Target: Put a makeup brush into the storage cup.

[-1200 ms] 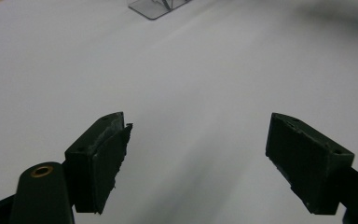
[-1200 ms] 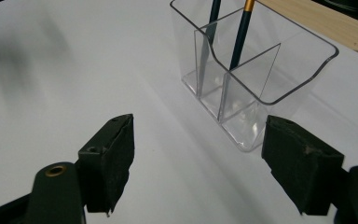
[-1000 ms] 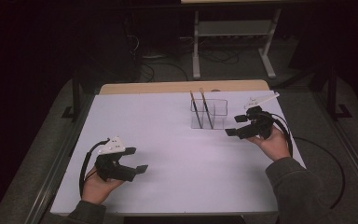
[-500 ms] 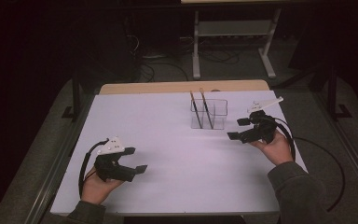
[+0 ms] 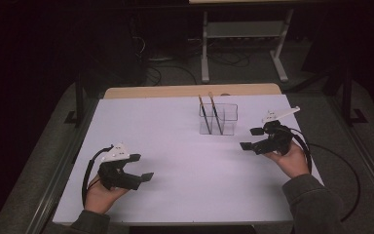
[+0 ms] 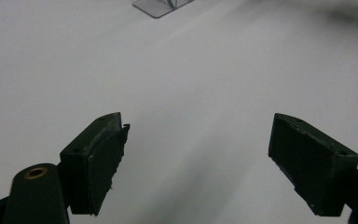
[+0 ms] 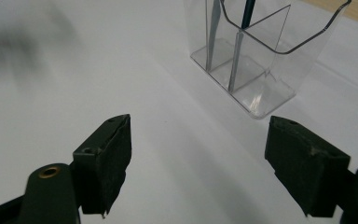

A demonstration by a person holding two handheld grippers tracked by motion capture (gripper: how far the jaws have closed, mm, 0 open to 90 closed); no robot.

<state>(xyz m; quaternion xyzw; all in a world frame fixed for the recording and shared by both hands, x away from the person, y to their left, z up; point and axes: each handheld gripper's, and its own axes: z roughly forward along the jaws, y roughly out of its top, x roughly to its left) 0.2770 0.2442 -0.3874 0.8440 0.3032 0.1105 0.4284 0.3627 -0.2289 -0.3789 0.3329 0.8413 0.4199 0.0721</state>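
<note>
A clear plastic holder [image 5: 219, 119] with divided compartments stands on the white table [image 5: 185, 146] toward the far right. Two thin pencils [image 5: 209, 112] lean in it. In the right gripper view the holder [image 7: 256, 60] is just ahead and to the right of the jaws, with a dark stick in a far compartment. My right gripper [image 5: 252, 139] hovers right of the holder, open, nothing between its jaws [image 7: 200, 163]. My left gripper [image 5: 142, 167] rests near the front left, open and empty [image 6: 198, 163]. A corner of the holder [image 6: 161, 5] lies far ahead of it.
A wooden strip [image 5: 190, 91] borders the table's far edge. Beyond it on the dark floor stand a metal frame [image 5: 243, 39] and loose cables. A black cable [image 5: 336, 170] trails from the right gripper off the table's right side.
The right gripper has drifted slightly right and toward the front, away from the holder. The left gripper has stayed still.
</note>
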